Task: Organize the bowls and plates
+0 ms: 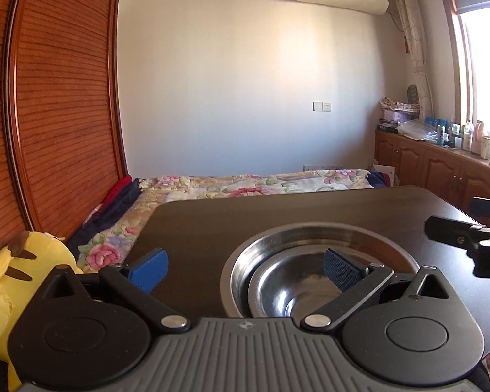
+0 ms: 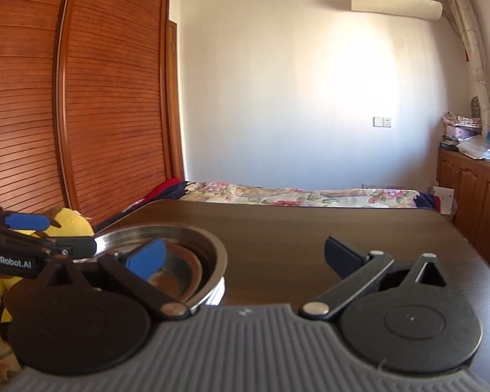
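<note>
Bowls of shiny steel sit nested on the dark wooden table (image 1: 277,215), a smaller bowl (image 1: 297,290) resting inside a larger bowl (image 1: 310,238), close to the table's near edge. In the left wrist view the stack lies toward the right of the near edge; in the right wrist view it lies toward the left.

The left gripper (image 1: 245,269) has its jaws spread wide and grips nothing. Its right blue pad (image 1: 338,269) hangs over the bowls' hollow and its left pad (image 1: 150,269) over bare table; whether the right pad touches the metal cannot be told.

The right gripper (image 2: 245,258) is likewise spread wide and empty, its left blue pad (image 2: 147,258) above the bowls and its other finger (image 2: 343,258) over open tabletop.

A yellow plush toy (image 1: 23,271) sits off the table's left edge, and a floral bedspread (image 1: 245,183) lies beyond the far edge.
</note>
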Motion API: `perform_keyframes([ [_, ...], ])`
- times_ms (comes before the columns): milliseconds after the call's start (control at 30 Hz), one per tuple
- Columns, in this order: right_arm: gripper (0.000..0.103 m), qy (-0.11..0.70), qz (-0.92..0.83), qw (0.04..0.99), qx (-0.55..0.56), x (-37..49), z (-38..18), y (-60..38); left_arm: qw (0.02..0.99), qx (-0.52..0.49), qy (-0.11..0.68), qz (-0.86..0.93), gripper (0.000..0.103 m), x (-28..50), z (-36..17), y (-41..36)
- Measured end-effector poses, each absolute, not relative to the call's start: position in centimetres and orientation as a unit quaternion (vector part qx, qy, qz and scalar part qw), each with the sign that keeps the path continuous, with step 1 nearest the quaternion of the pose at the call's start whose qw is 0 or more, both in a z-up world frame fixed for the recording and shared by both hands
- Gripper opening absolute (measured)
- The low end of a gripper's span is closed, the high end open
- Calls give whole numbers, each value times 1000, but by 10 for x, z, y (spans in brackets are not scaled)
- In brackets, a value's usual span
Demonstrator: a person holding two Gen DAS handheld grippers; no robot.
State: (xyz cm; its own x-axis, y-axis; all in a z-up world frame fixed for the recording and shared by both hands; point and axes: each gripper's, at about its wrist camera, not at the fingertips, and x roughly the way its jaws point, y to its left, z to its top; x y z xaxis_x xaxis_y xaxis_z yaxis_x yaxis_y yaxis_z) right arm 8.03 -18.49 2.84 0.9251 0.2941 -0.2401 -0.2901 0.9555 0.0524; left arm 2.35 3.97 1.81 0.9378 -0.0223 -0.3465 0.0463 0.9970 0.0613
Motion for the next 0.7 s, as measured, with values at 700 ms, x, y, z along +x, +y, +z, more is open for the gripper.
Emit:
perform_keyframes([
  [700, 103, 88, 48, 995, 8, 54, 52, -226, 987, 50, 145, -36, 103, 5, 40, -21],
])
